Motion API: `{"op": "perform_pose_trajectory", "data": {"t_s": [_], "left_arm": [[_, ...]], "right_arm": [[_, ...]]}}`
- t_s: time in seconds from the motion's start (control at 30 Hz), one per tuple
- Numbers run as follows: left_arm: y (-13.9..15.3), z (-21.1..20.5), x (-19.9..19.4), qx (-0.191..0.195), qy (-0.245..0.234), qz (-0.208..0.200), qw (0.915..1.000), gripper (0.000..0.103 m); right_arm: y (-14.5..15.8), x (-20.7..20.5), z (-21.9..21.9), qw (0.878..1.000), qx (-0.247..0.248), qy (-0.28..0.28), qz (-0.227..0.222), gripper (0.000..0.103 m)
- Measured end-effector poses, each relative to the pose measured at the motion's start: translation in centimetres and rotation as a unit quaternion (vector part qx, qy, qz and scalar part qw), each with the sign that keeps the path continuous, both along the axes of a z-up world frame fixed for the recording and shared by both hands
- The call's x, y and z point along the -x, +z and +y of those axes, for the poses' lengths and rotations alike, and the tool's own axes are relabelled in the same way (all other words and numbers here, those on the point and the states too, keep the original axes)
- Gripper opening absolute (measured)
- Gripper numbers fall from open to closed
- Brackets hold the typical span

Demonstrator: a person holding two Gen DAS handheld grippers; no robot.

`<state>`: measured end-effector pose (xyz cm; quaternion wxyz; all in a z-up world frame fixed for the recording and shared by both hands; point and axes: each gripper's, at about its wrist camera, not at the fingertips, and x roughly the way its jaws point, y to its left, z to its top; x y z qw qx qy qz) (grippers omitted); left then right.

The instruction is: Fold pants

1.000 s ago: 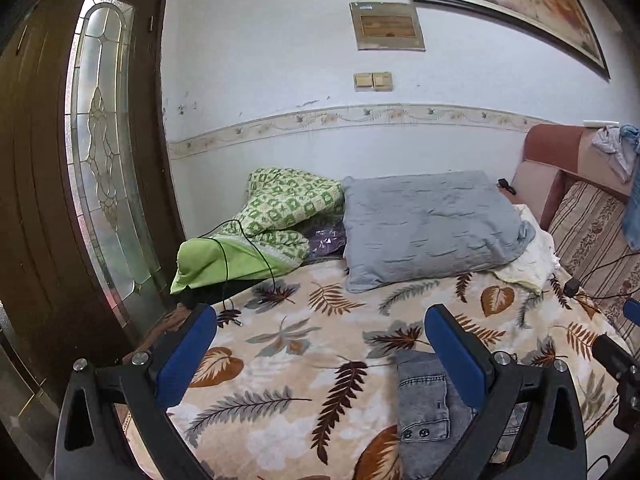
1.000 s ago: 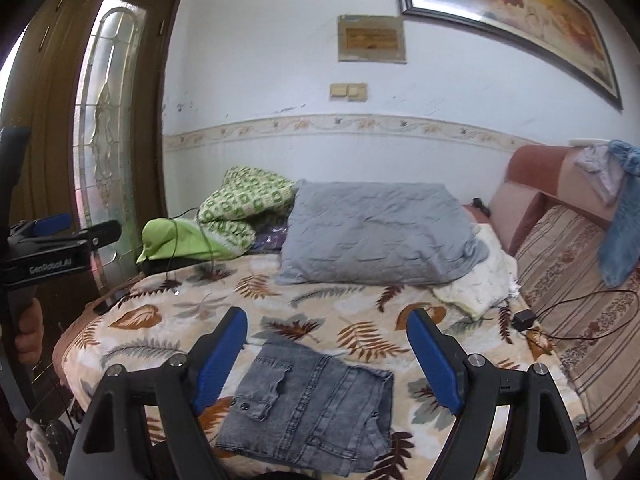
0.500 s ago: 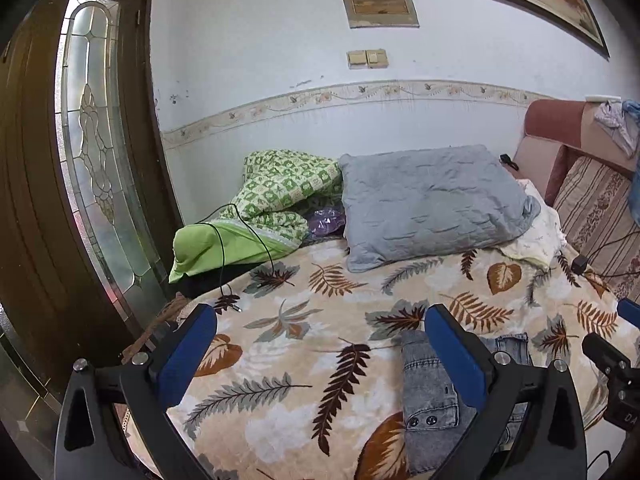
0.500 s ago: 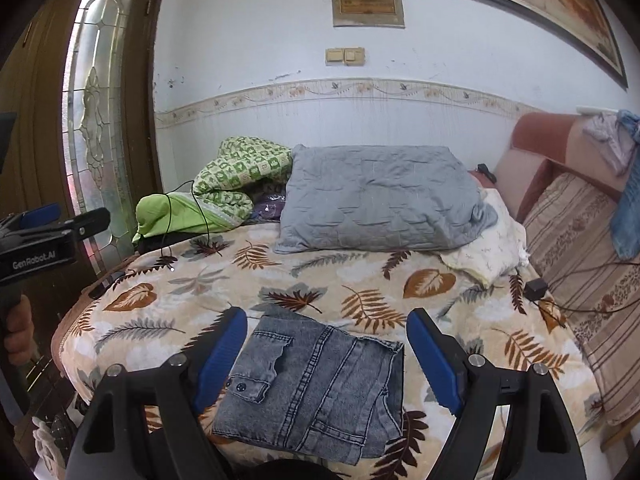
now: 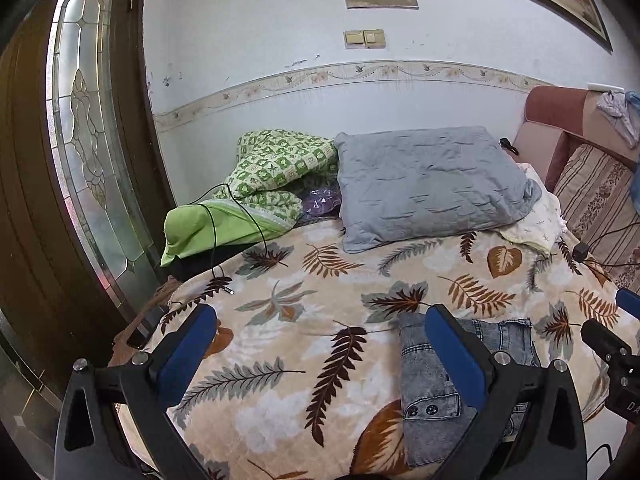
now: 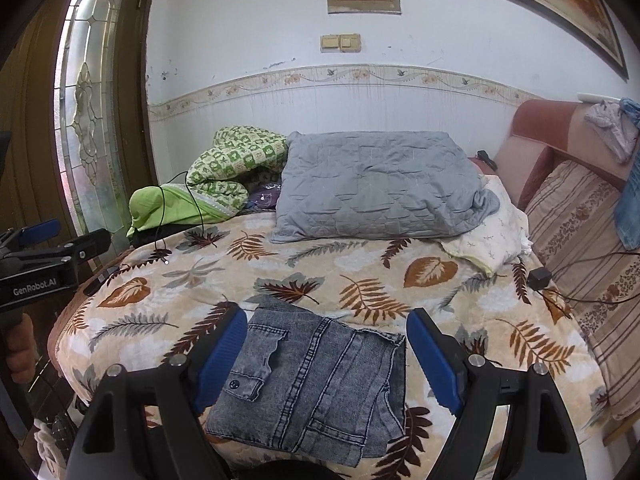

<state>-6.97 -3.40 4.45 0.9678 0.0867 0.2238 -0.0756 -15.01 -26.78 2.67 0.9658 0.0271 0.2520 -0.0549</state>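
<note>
One pair of grey denim pants (image 6: 308, 384) lies folded into a compact rectangle on the near edge of the bed, and that's your only garment in play. You've got two grippers up. Your right gripper (image 6: 326, 354) hangs over the pants with its two blue pads spread wide, one off each side of the bundle, nothing pinched between them. Your left gripper (image 5: 320, 344) sits further left, jaws also wide apart and empty, over bare leaf-print blanket (image 5: 280, 320); its right pad overlaps the left part of the pants in its own view, though whether it touches the cloth can't be told.

One back pocket with a single button faces up on the left of the fold, and two metal buttons show at the near corner in the left wrist view. From the right wrist view you can see your left gripper's black body at the far left, with one hand (image 6: 18, 348) wrapped on its handle.

Counting the far end of the bed: one grey quilted pillow (image 6: 376, 184), one green checked quilt (image 6: 228, 168) bunched to its left, one cream cloth (image 6: 492, 236) tucked at its right. One black cable (image 5: 236, 232) trails off the quilt onto the blanket. One black charger block (image 6: 539, 276) rests at the right edge, beside the striped sofa cushion (image 6: 580, 240). Two light switches (image 6: 340, 43) sit on the wall.
</note>
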Motion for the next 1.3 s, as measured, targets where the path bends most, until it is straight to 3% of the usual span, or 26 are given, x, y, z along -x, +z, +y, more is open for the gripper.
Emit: {"op": "perform_pose_trajectory", "data": {"t_s": [1.3], "left_arm": [[-1.1,2.3,-0.7,0.013,0.018,0.012,0.9997,0.103]], "right_arm": [[-0.3,-1.0,2.3,1.000,0.003,0.019,0.014,0.084]]}}
